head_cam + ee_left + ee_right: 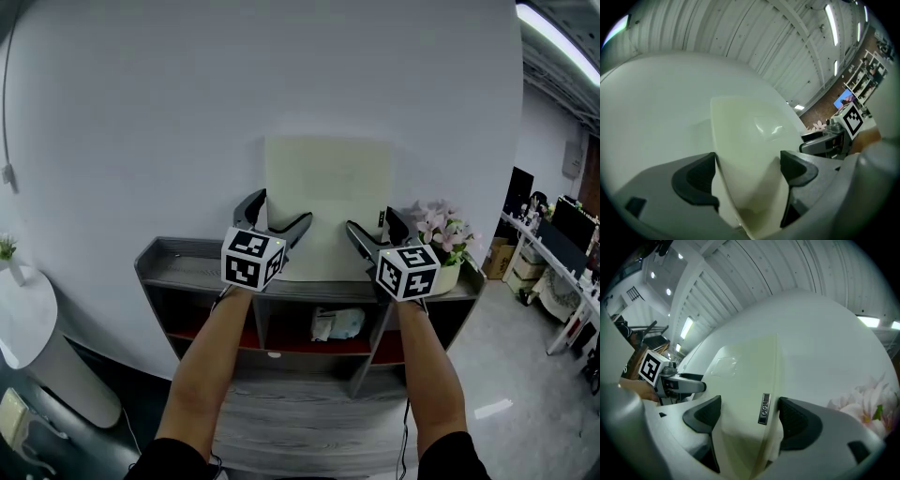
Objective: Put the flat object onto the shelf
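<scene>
A flat cream panel (328,197) stands upright on the top of a grey shelf unit (178,267) and leans against the white wall. My left gripper (281,208) straddles its lower left edge, jaws spread wide and open. In the left gripper view the panel (750,140) fills the gap of the left gripper (747,168) and rests against one pad. My right gripper (371,219) straddles the lower right edge, also open. The right gripper view shows the panel (740,394) with a small button strip on its side, between the spread jaws of the right gripper (747,413).
A pot of pink flowers (441,239) stands on the shelf top just right of my right gripper, and also shows as the flowers (869,404). A white package (337,323) lies in a lower compartment. A white rounded stand (37,347) is at the left. Desks and clutter sit far right.
</scene>
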Motion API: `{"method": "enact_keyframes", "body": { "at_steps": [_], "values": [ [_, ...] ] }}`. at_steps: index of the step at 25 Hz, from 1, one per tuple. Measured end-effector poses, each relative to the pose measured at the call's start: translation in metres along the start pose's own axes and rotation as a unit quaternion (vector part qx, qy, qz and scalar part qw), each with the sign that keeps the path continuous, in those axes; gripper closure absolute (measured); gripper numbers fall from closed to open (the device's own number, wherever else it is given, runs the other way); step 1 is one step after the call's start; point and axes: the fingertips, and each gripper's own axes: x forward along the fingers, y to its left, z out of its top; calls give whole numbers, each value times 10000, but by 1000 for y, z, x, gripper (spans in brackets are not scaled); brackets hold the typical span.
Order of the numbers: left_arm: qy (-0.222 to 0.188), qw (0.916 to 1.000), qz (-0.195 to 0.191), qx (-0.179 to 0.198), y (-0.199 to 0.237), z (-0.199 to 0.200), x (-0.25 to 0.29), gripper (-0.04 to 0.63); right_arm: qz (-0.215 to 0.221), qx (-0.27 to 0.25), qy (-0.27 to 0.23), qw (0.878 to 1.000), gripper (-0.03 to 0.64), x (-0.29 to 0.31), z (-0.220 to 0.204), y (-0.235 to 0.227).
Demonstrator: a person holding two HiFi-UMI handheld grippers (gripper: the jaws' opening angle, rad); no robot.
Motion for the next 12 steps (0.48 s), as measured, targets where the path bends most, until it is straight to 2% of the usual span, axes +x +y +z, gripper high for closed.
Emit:
{"method": "enact_keyframes", "body": {
  "at_steps": [2, 7, 12],
  "values": [
    [4, 10000, 23, 67, -1, 1, -2, 169, -22, -38, -2, 10000, 212, -1, 0, 0],
    [-30, 9999, -7, -128, -2, 2, -7, 169, -70, -102, -90, 9999, 212, -5, 5, 3],
    [-89, 9998, 48, -151, -2, 7, -13, 169, -112, -166, -180, 9996, 212, -8, 11, 6]
  ]
}}
